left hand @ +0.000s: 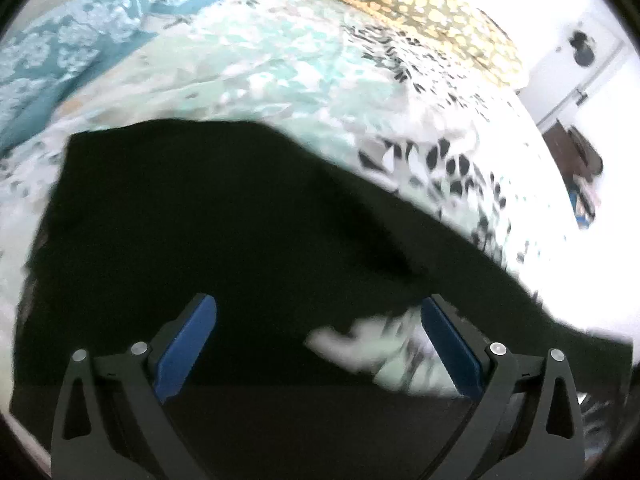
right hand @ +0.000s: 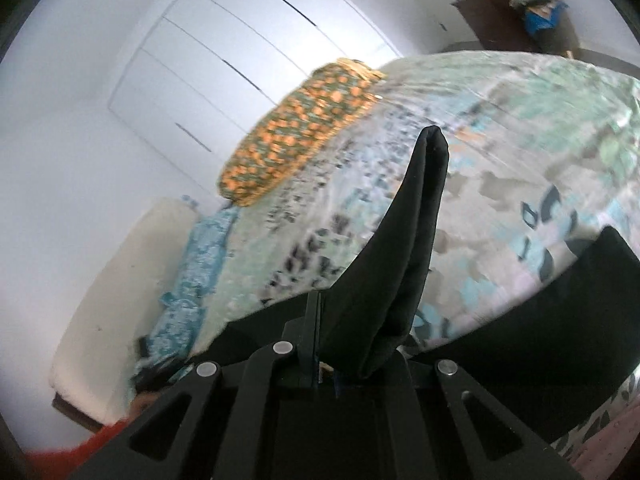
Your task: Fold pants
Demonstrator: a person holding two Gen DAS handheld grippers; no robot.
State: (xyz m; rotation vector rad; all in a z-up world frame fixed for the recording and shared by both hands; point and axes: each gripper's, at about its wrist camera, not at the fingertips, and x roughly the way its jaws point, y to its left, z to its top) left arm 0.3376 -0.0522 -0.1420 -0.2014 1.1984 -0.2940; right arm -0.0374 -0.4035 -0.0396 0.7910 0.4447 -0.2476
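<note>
Black pants [left hand: 224, 216] lie spread on a patterned bedspread [left hand: 304, 76]. My left gripper [left hand: 318, 316] hovers above them, open, its blue pads [left hand: 188, 344] wide apart with nothing between them. In the right wrist view my right gripper [right hand: 320, 320] is shut on a fold of the black pants [right hand: 404, 248], which stands up in a peak past the fingers. The rest of the fabric [right hand: 560, 320] hangs down to the lower right over the bedspread [right hand: 520, 128].
An orange-dotted pillow [left hand: 408, 12] lies at the far side of the bed, also the pillow [right hand: 296, 132] in the right view. A teal floral cloth [left hand: 68, 48] is at the left. White wardrobe doors [right hand: 224, 52] stand behind the bed.
</note>
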